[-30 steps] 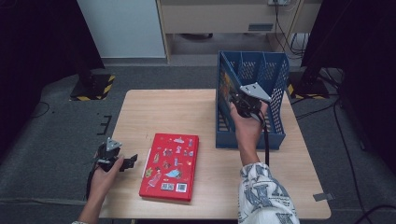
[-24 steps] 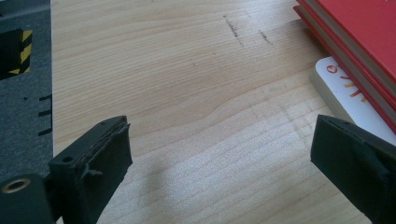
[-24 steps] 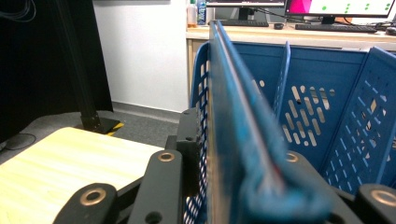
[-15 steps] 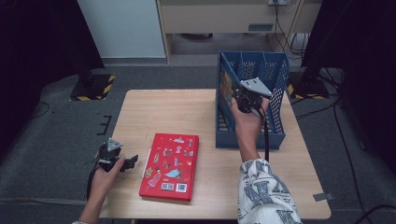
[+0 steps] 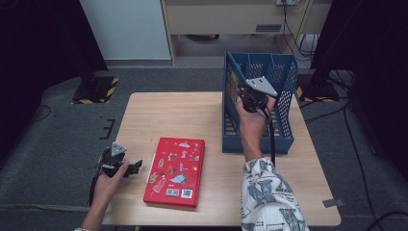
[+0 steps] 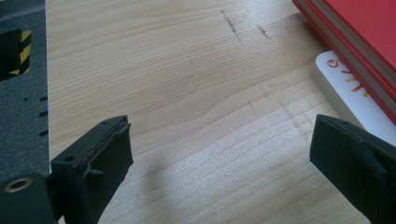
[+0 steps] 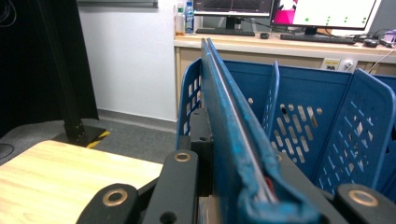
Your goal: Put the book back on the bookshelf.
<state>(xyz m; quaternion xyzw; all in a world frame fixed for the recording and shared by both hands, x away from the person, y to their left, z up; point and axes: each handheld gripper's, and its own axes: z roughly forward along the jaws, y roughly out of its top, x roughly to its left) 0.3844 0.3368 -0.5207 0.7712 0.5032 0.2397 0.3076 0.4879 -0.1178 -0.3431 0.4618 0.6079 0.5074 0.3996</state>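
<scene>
I am holding a thin blue book (image 7: pixel 231 135) upright in my right gripper (image 5: pixel 253 96), whose jaws have just been closing and are now clamped on the book's spine edge. The book is standing in the left compartment of the blue plastic rack (image 5: pixel 284 103), against the rack's left wall. I am keeping my left gripper (image 5: pixel 126 166) over the table (image 5: pixel 173 113), well to the left of the rack, with its jaws spread apart and nothing between them. Left of the rack, a red book (image 5: pixel 175 171) is lying flat, with a white one (image 6: pixel 348 95) under it. Judged from this, one book is nearly shelved and the flat ones are waiting. Count: one rack, three books, two grippers.
</scene>
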